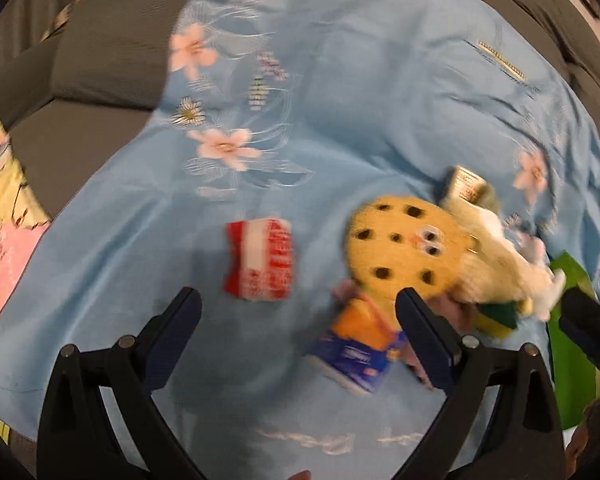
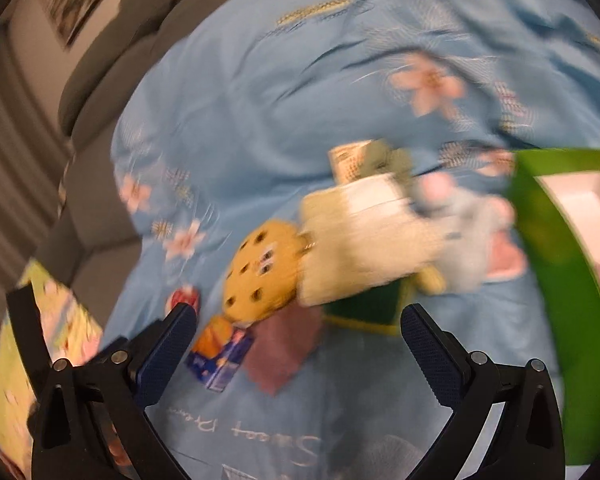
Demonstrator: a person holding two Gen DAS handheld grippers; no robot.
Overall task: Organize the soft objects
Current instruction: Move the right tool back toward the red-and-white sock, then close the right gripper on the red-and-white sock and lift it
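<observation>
Both views are blurred by motion. On a light blue floral bedspread (image 1: 340, 92) lies a heap of soft things. It includes a cookie-shaped plush (image 1: 404, 248) (image 2: 264, 272), a cream plush (image 1: 500, 264) (image 2: 360, 240), an orange-and-blue pack (image 1: 360, 344) (image 2: 220, 352), a mauve cloth (image 2: 284, 348) and a green-and-yellow sponge (image 2: 364, 308). A red-and-white pack (image 1: 260, 260) (image 2: 184, 298) lies apart to the left. My left gripper (image 1: 300, 304) is open above the bedspread, between the red pack and the heap. Over the heap's near edge my right gripper (image 2: 300, 320) also stands open, holding nothing.
A green box (image 2: 548, 264) (image 1: 568, 344) with a pale inside stands at the right of the heap. A grey padded headboard (image 1: 100, 64) runs behind the bed. A yellow and pink printed pillow (image 1: 0, 208) lies at the left. A pale grey plush (image 2: 472, 236) sits by the box.
</observation>
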